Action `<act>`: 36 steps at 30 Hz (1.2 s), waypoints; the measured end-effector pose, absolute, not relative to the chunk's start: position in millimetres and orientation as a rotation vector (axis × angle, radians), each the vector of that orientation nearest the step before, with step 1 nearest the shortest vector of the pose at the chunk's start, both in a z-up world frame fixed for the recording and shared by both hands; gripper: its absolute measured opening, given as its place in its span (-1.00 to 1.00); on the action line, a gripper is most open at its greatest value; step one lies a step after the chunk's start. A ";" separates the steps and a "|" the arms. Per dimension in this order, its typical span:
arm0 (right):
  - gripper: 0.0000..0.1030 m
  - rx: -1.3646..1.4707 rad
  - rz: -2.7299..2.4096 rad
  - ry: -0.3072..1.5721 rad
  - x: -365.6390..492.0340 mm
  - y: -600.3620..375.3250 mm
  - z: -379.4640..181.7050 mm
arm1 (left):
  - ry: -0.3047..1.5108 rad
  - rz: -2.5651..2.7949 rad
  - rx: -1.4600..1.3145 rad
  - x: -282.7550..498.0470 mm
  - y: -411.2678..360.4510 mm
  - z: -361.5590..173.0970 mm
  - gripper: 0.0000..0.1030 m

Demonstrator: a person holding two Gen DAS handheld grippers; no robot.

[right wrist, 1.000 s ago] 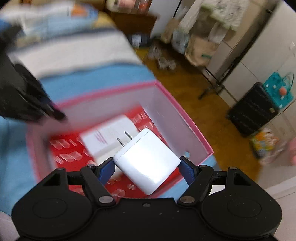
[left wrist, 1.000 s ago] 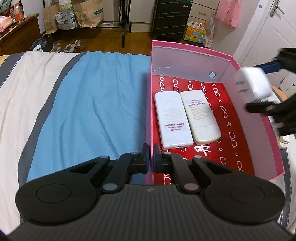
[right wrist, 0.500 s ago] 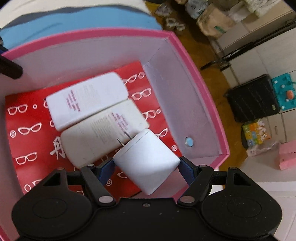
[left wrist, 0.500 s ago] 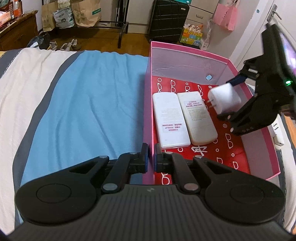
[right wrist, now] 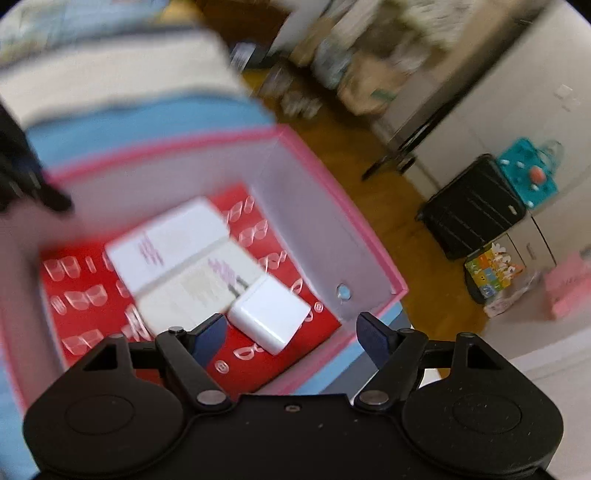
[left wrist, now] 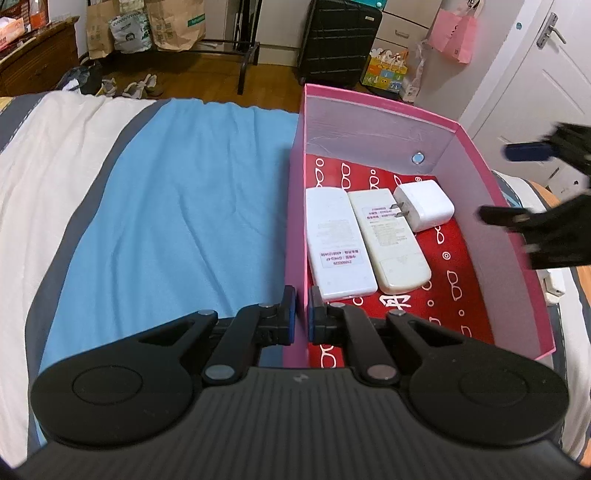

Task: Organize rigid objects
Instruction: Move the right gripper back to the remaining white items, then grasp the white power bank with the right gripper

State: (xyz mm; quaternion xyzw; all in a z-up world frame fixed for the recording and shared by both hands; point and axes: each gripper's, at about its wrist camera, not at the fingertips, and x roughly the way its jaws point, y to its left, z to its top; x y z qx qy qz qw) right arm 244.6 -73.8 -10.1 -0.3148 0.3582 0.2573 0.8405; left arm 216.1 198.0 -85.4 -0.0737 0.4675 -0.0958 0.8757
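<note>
A pink box [left wrist: 373, 125] with a red glasses-print floor sits on the bed. Two white remotes [left wrist: 338, 243] [left wrist: 388, 240] lie side by side in it, face down. A white plug charger [left wrist: 424, 206] rests on the floor beside them, its prongs on the right remote. My left gripper [left wrist: 302, 319] is shut on the box's left wall near the front corner. My right gripper [left wrist: 517, 184] hangs open and blurred over the box's right wall, apart from the charger. In the right wrist view the charger [right wrist: 269, 314] lies free beyond the open right gripper [right wrist: 291, 332].
The box stands on a blue, white and grey bedspread [left wrist: 177, 206]. Beyond the bed are a wooden floor, a black suitcase [left wrist: 338, 40], paper bags [left wrist: 173, 22] and a white door [left wrist: 546, 74].
The right gripper carried the charger into the box, let it go beside the remotes and pulled back to the right. The left gripper stayed clamped on the box wall.
</note>
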 end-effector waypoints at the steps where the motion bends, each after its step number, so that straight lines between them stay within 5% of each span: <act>1: 0.57 -0.605 0.548 0.730 239.1 -84.1 -1.4 | 0.976 -0.199 -0.153 216.4 197.5 -85.5 -0.89; 5: 0.60 -0.407 0.504 0.682 217.5 -134.0 9.6 | 0.979 -0.190 -0.147 215.6 195.7 -84.4 -0.89; 17: 0.55 -0.002 0.172 1.003 227.8 -267.4 -29.3 | 0.986 -0.170 -0.130 215.0 192.5 -80.0 -0.89; 21: 0.21 0.043 0.078 1.070 235.5 -298.1 -56.1 | 0.993 -0.166 -0.128 215.3 192.5 -81.6 -0.89; 25: 0.10 0.083 0.013 1.097 244.3 -323.9 -74.7 | 1.000 -0.166 -0.125 216.8 190.3 -84.0 -0.89; 36: 0.21 0.244 0.014 1.110 265.7 -358.8 -107.2 | 1.020 -0.158 -0.130 219.7 189.6 -89.5 -0.89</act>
